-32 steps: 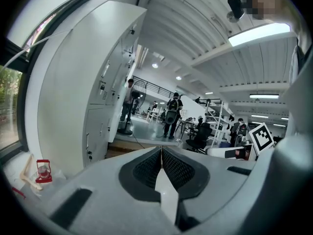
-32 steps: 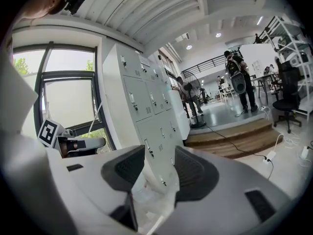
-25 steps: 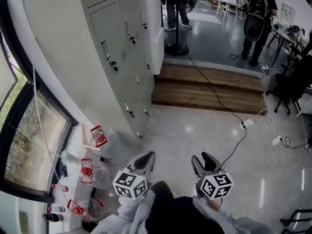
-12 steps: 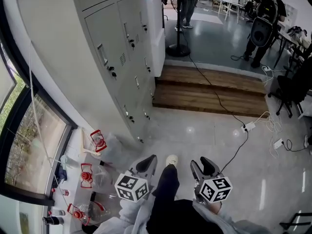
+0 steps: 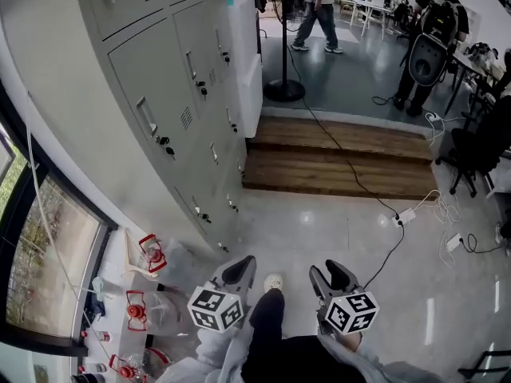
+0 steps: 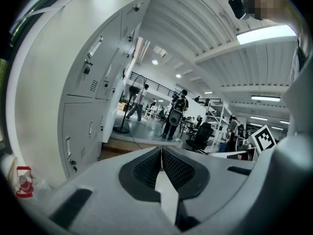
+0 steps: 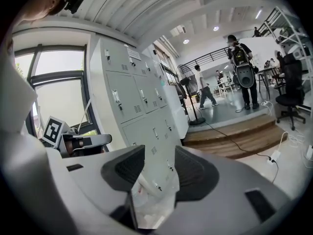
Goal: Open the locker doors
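Along the left of the head view, a tall bank of grey lockers [image 5: 160, 110] runs away from the person, and every one of the locker doors [image 5: 148, 106] that shows lies flush and shut, each with a small handle and a latch below it. The glossy grey floor [image 5: 319, 222] fills the middle, and a dark-framed window [image 5: 48, 262] sits low at the left beside the lockers' near end. A wooden step [image 5: 335, 154] crosses the floor beyond the lockers, with a black cable [image 5: 351, 178] trailing over it to a white power strip [image 5: 403, 216]. Further back a person with a backpack [image 5: 435, 30] stands near some desks.

Both tools are held low in front of the person, well apart from the lockers and touching nothing. The left tool [image 5: 239, 263] has its jaws pressed together, the dark pads meeting along one line in its own view [image 6: 161, 153], with nothing between them. The right tool [image 5: 335, 268] has its jaws spread; through the gap its view [image 7: 159, 160] shows only the lower lockers at a distance. A pale shoe [image 5: 273, 282] shows between the tools. Small red-framed objects [image 5: 150, 254] stand on the window sill.
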Available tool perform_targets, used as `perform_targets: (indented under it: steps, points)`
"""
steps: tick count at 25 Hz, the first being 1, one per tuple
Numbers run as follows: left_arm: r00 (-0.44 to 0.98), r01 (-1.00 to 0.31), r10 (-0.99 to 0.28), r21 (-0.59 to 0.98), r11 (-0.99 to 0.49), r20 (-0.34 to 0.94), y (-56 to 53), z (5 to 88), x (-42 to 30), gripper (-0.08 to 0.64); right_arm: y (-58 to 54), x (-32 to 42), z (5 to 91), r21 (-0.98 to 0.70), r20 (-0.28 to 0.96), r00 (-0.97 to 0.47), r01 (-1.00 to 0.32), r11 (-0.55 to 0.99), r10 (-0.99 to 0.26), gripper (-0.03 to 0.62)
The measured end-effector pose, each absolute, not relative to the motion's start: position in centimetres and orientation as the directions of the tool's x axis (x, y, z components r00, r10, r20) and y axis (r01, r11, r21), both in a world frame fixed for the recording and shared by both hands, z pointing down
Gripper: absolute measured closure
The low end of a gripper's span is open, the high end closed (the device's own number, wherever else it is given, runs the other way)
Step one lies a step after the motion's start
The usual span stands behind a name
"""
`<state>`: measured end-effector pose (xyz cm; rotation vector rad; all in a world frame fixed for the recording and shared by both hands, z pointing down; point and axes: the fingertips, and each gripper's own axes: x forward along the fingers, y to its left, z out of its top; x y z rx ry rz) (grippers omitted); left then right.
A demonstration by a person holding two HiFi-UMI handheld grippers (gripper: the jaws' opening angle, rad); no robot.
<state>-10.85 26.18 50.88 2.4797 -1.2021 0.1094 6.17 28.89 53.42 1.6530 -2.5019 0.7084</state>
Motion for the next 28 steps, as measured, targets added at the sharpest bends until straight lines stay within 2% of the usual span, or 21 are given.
perform_targets:
  steps: [13, 28]
  points:
    - [0.621, -0.777, -0.753, 0.293, -0.557, 0.216, 11.7, 48.8, -9.8, 0.546, 14.4, 7.8, 51.3, -0.323, 0.281, -0.426, -0.885, 0.334, -0.860, 0.417]
    - [0.595, -0.800, -0.763, 0.275, -0.533, 0.252, -0.2, 49.8, -11.1, 0.546, 1.2, 6.8, 53.1, -0.354, 0.291, -0.459, -0.867, 0.351, -0.840, 0.417]
